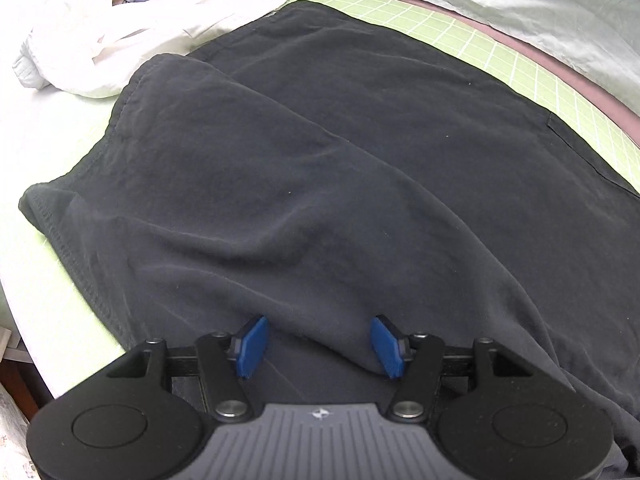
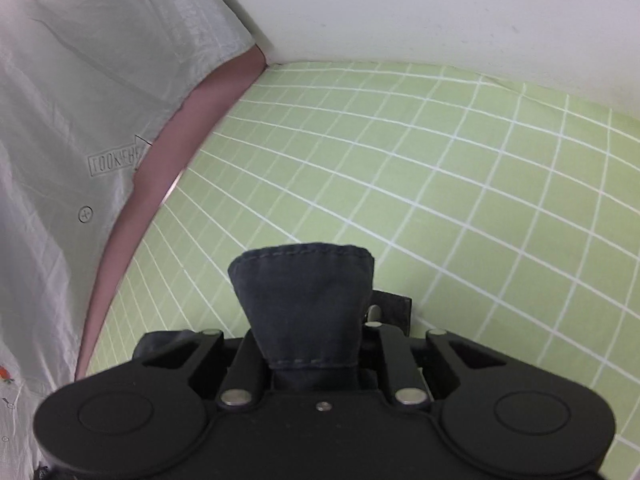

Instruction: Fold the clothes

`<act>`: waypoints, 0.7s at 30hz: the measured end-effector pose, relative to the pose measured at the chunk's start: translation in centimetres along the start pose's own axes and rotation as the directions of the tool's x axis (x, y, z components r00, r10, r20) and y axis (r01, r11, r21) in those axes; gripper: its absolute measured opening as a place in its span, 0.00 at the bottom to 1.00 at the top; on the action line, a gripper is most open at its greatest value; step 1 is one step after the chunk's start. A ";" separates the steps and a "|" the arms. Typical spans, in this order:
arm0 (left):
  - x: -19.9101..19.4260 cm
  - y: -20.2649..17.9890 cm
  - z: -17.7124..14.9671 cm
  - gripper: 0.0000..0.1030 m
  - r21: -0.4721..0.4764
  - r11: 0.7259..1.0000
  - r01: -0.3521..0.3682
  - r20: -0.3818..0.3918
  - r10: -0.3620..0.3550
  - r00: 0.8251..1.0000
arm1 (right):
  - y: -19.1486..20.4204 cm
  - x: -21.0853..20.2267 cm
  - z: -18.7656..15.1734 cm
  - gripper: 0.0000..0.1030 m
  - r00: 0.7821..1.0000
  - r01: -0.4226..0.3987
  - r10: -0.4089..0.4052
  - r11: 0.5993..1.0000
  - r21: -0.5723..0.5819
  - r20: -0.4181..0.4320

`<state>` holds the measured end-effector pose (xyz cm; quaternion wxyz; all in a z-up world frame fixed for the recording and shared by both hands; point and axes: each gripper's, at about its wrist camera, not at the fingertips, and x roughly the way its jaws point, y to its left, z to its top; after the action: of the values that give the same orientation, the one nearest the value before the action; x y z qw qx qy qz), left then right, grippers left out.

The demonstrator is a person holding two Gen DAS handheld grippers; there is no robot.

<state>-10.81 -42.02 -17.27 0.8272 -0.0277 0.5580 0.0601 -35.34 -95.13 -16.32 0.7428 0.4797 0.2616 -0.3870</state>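
The right gripper (image 2: 308, 344) pinches the shirt (image 1: 340, 168) hem at lower centre, lifted for folding; the left gripper (image 1: 320, 342) hovers spread.

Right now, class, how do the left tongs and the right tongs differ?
The left tongs stand open over the black shirt, blue pads showing; the right tongs are shut on a bunched piece of it, pads hidden. Both sit above the green checked sheet.

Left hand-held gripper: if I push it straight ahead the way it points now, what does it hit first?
The left hand-held gripper stands open over the dark garment. Straight on, it would likely meet the raised fold of that garment right ahead of its fingertips, though depth is hard to judge.
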 end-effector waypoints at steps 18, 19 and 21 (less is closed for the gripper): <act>0.6 0.0 0.2 0.68 0.086 0.996 0.002 -0.016 0.000 1.000 | -5.9 -3.3 -2.9 0.27 0.921 0.388 -0.379 0.869 -0.306 0.091; 0.6 -0.1 0.3 0.68 0.082 0.997 -0.001 -0.018 0.003 1.000 | -5.5 -3.9 -2.9 0.30 0.924 0.383 -0.363 0.873 -0.302 0.120; 0.5 -0.4 0.4 0.69 0.079 0.997 -0.014 -0.022 0.016 1.000 | -4.1 -4.8 -2.4 0.44 0.918 0.389 -0.342 0.871 -0.301 0.198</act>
<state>-10.25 -42.38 -17.61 0.8210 0.0082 0.5692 0.0440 -41.52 -92.32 -15.72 0.7425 0.2603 0.3575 -0.5030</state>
